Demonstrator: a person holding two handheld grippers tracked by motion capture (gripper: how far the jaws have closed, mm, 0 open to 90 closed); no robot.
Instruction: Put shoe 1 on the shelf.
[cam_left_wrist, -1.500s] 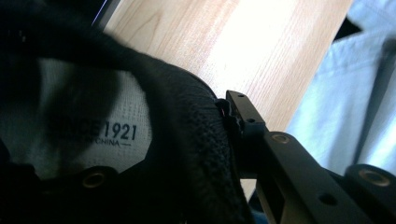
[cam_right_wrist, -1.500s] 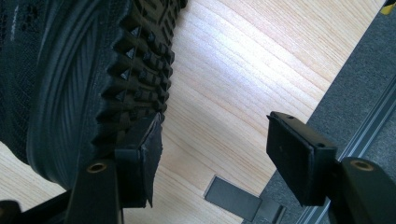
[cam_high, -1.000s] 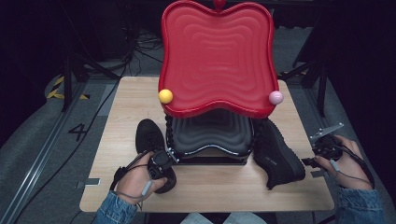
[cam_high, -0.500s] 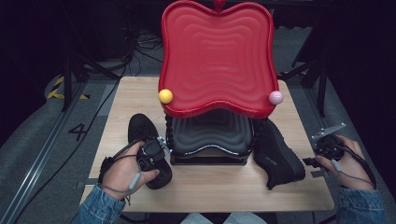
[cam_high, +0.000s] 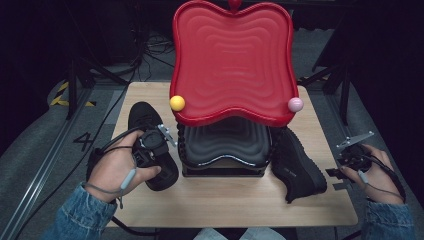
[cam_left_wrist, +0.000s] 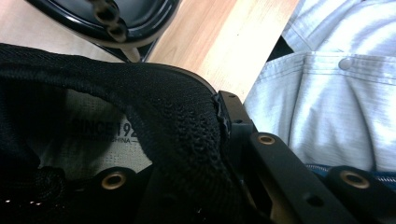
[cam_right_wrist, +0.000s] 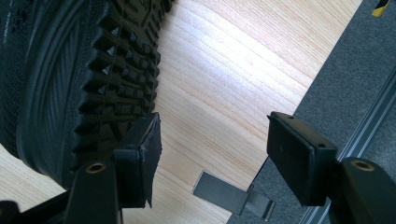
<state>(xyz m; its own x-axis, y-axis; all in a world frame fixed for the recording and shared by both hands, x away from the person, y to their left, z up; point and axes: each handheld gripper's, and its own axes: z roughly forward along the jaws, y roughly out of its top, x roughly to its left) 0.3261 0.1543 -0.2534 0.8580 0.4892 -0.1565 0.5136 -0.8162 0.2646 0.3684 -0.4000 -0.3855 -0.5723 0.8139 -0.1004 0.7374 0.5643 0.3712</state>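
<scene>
Pale wooden tabletop (cam_high: 230, 205) below; left gripper (cam_high: 150, 147) clamped on collar of black mesh sneaker (cam_high: 150, 145), now lifted beside red-lidded black storage case (cam_high: 227, 150). Looks bound for packing. Right gripper (cam_high: 350, 162) waiting, jaws apart, near second black sneaker (cam_high: 297, 167).

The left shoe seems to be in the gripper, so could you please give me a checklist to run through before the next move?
1. Left gripper shut on the left shoe at its heel collar: ok.
2. Shoe hangs securely, no slipping: cannot tell.
3. Black tray under the red lid free to take the shoe: ok.
4. Right gripper open, nothing between its jaws: ok.
5. Right shoe lies on its side on the table, sole towards the right gripper: ok.
</scene>
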